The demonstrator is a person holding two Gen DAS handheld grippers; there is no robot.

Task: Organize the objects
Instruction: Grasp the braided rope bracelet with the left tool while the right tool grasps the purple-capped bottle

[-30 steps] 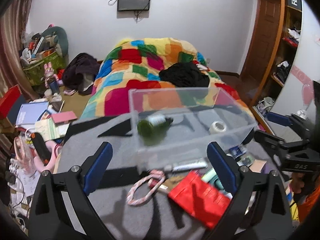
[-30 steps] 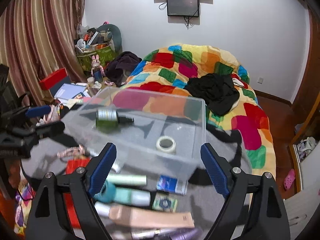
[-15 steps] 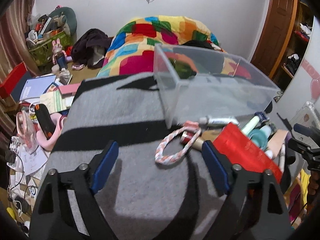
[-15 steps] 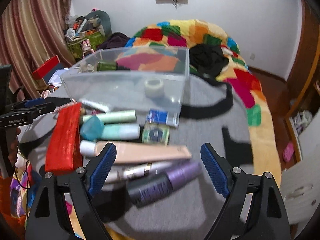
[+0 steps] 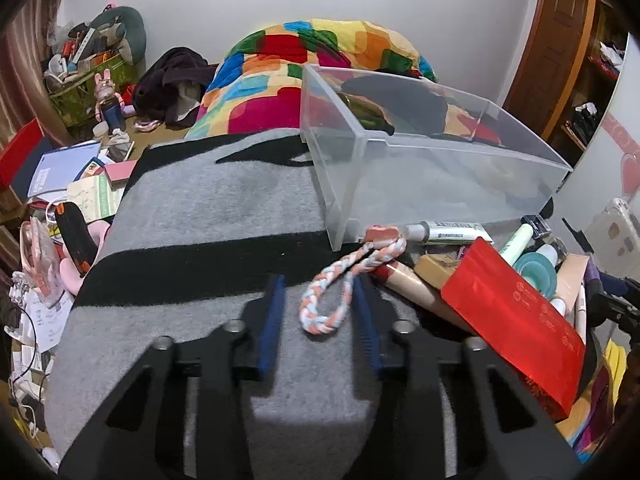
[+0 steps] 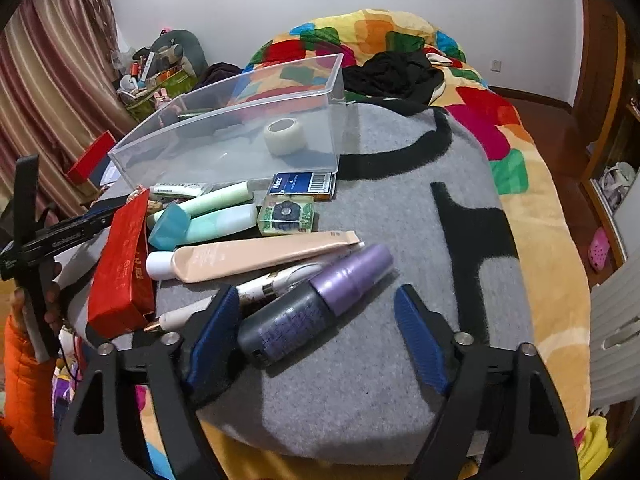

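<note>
A braided pink, white and blue rope loop [image 5: 332, 292] lies on the grey and black blanket [image 5: 208, 208]. My left gripper [image 5: 318, 280] straddles it with its jaws closing; the right pad is against the loop and the left pad still stands off it. A dark bottle with a purple cap [image 6: 304, 312] lies between the jaws of my right gripper [image 6: 316, 290], which are closing, with a gap on the right side. The clear plastic bin [image 5: 440, 176] [image 6: 224, 148] holds a tape roll [image 6: 284, 136] and a green bottle [image 5: 364, 110].
A red box [image 6: 124, 256], a peach tube [image 6: 260, 256], mint tubes [image 6: 220, 200], a blue box [image 6: 302, 186] and a floral box [image 6: 286, 216] crowd the space before the bin. A hand in an orange sleeve [image 6: 24, 352] holds the left gripper. The blanket's edge lies close below.
Both grippers have sunk toward the blanket. The left jaws have narrowed around the rope loop. The right gripper has come down over the purple-capped bottle and narrowed a little.
</note>
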